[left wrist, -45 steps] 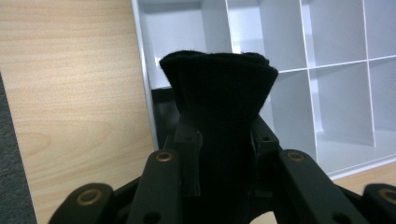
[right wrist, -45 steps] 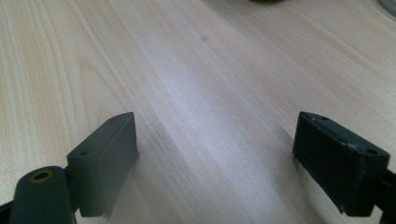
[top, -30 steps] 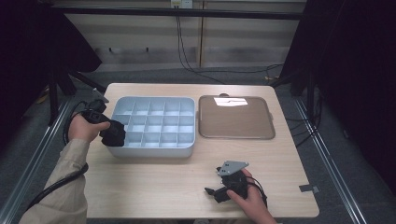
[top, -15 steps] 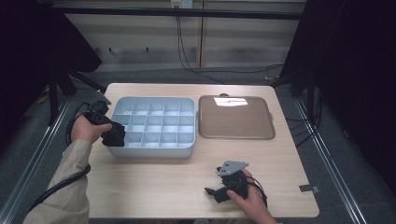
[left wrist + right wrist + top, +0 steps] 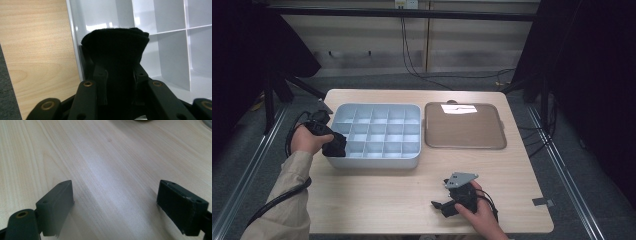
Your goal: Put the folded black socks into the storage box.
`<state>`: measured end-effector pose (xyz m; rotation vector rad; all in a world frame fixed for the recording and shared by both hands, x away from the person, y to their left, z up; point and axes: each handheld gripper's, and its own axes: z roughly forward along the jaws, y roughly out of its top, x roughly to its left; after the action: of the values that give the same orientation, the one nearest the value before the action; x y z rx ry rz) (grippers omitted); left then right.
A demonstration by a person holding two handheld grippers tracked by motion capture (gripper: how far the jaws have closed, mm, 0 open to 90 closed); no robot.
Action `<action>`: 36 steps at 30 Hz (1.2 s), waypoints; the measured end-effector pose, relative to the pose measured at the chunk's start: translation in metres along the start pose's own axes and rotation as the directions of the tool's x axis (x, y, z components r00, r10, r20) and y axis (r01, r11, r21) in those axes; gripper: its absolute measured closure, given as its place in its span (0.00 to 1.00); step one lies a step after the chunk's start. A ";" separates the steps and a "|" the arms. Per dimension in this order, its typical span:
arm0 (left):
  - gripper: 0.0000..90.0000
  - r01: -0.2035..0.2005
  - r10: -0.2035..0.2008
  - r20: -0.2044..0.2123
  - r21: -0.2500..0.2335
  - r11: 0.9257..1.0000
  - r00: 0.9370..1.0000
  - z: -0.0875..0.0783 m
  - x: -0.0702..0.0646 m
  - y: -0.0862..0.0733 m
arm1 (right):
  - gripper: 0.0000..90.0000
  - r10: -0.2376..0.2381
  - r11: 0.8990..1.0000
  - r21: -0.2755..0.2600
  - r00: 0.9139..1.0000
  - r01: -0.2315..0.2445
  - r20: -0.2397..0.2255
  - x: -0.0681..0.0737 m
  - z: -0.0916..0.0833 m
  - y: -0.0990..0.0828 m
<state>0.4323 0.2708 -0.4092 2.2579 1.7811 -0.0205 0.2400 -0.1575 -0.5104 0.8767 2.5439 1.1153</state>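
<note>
Shifted slightly since the earlier frame: left gripper (image 5: pixel 335 145), now a touch lower along the near-left corner of the pale blue-grey plastic compartment tray (image 5: pixel 412 161). Clamped between its jaws, a black knitted fabric bundle (image 5: pixel 115 47) (perhaps a rolled sock), poised over the tray's corner compartment just inside the left wall; touching the compartment floor or not, impossible to tell. Resting low at the near edge of the light wooden table (image 5: pixel 377 195), well apart from the tray: right gripper (image 5: pixel 443 206), unmoved, jaws spread wide with bare tabletop between them. Lying just right of the compartment tray, a brown shallow rectangular tray (image 5: pixel 464 146).
</note>
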 end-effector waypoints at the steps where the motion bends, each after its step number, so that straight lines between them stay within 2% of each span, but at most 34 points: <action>1: 0.80 0.002 -0.002 0.002 -0.003 1.000 1.000 0.000 0.000 0.000 | 0.15 0.000 1.000 0.000 1.000 0.000 0.000 0.000 0.000 0.000; 11: 0.80 0.014 -0.013 0.008 -0.004 1.000 1.000 0.004 0.001 -0.002 | 0.15 -0.001 1.000 0.000 1.000 0.001 0.000 0.000 0.000 0.000; 20: 0.79 0.008 -0.008 0.001 -0.006 1.000 1.000 0.008 0.002 -0.004 | 0.15 -0.001 1.000 -0.001 1.000 0.001 0.000 0.000 0.000 0.000; 22: 0.79 0.011 -0.011 0.007 -0.007 1.000 1.000 0.008 0.002 -0.004 | 0.15 -0.001 1.000 -0.001 1.000 0.001 0.000 0.000 0.000 0.000; 27: 0.79 -0.002 0.002 -0.009 -0.010 1.000 1.000 0.006 0.000 -0.004 | 0.15 -0.001 1.000 -0.001 1.000 0.001 0.000 0.000 0.000 0.000; 29: 0.78 0.017 -0.017 -0.005 -0.016 1.000 1.000 0.005 0.000 -0.004 | 0.15 -0.001 1.000 0.000 1.000 0.001 0.000 0.000 0.000 0.000; 36: 0.76 0.015 -0.015 -0.007 -0.010 1.000 1.000 0.002 -0.001 -0.003 | 0.15 -0.001 1.000 -0.001 1.000 0.001 0.000 0.000 0.000 0.000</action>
<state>0.4297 0.2706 -0.4111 2.2401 1.7982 -0.0066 0.2401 -0.1575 -0.5105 0.8752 2.5438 1.1158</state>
